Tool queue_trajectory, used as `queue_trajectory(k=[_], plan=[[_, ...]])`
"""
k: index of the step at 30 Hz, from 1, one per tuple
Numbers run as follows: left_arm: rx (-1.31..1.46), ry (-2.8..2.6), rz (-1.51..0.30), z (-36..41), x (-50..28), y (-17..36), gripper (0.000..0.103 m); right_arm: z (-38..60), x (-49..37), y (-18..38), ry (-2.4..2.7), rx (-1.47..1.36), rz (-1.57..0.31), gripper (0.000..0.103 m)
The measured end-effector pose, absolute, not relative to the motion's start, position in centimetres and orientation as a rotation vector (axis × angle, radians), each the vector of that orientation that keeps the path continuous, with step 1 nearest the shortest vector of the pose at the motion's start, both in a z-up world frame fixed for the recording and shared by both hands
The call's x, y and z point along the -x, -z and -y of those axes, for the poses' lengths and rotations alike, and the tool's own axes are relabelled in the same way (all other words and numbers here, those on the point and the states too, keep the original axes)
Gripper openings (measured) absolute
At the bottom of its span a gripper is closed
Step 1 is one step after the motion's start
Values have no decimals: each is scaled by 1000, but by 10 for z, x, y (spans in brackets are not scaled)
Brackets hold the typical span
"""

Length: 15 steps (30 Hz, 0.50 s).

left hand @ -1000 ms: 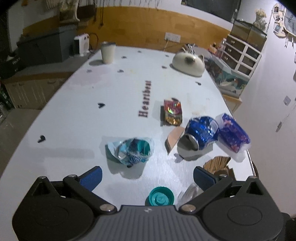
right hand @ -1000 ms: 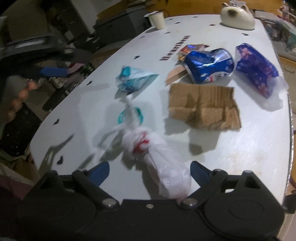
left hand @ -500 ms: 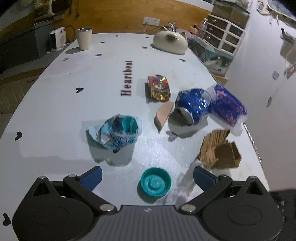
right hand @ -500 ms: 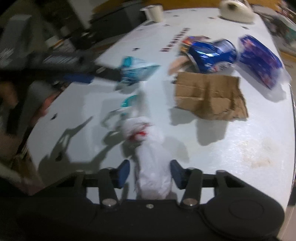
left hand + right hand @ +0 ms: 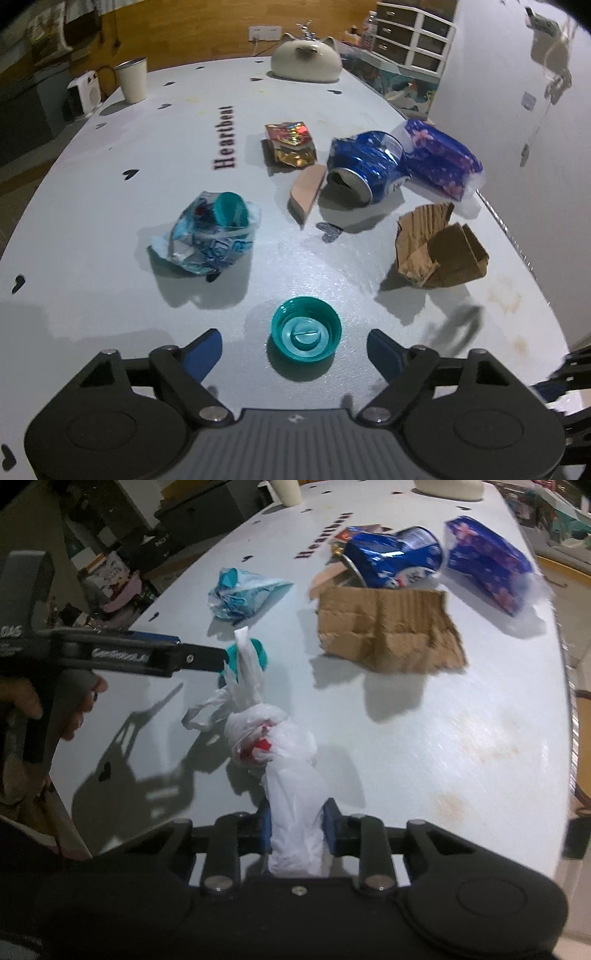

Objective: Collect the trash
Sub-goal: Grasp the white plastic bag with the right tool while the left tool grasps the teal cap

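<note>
My right gripper [image 5: 295, 829] is shut on a knotted white plastic bag [image 5: 284, 760] and holds it over the white table [image 5: 461, 738]. My left gripper [image 5: 294, 349] is open, its blue fingertips either side of a teal bottle cap [image 5: 306, 334] lying open side up. In the right wrist view the left gripper [image 5: 207, 657] reaches in from the left over the cap [image 5: 255, 653]. Further trash on the table: a crumpled light-blue wrapper [image 5: 210, 236], a crushed blue can [image 5: 365, 166], torn cardboard [image 5: 436, 247], a blue tissue pack [image 5: 439, 158], a foil snack wrapper [image 5: 291, 146] and a tan wedge [image 5: 306, 188].
A cream cup [image 5: 132, 79] and a cream pot-like object [image 5: 306, 61] stand at the far end of the table. The table's right edge [image 5: 517, 251] runs close to the cardboard and tissue pack. White drawers [image 5: 413, 48] stand behind.
My right gripper has closed on the white bag and raised it. My left gripper has moved forward so the teal cap now lies between its open fingers.
</note>
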<state>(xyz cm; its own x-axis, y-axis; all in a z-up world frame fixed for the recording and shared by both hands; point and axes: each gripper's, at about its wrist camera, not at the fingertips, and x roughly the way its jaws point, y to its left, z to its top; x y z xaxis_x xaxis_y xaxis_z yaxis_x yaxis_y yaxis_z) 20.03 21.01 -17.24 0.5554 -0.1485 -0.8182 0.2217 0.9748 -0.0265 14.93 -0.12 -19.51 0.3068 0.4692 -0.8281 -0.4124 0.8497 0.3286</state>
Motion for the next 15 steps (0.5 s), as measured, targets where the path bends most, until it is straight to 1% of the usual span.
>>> queue_trajectory(k=[3, 6, 8, 9, 11, 12, 15], plan=[[-129, 226, -949, -202, -202, 180, 76, 14, -141, 195, -534, -73, -1116, 28], [-181, 235, -958, -192, -205, 190, 66, 22, -134, 193, -479, -66, -1108, 28], [-205, 238, -964, -187, -206, 195, 62, 26, -130, 191, -442, -59, -1099, 28], [-211, 239, -965, -186, -207, 197, 58, 27, -129, 191, -435, -59, -1099, 28], [-214, 233, -957, -185, -208, 198, 54, 30, -126, 191, -425, -61, -1101, 27], [-210, 226, -953, -184, -208, 198, 50, 31, -124, 191, -424, -61, -1103, 27], [-203, 219, -954, -182, -210, 198, 50, 29, -121, 189, -417, -38, -1103, 25]])
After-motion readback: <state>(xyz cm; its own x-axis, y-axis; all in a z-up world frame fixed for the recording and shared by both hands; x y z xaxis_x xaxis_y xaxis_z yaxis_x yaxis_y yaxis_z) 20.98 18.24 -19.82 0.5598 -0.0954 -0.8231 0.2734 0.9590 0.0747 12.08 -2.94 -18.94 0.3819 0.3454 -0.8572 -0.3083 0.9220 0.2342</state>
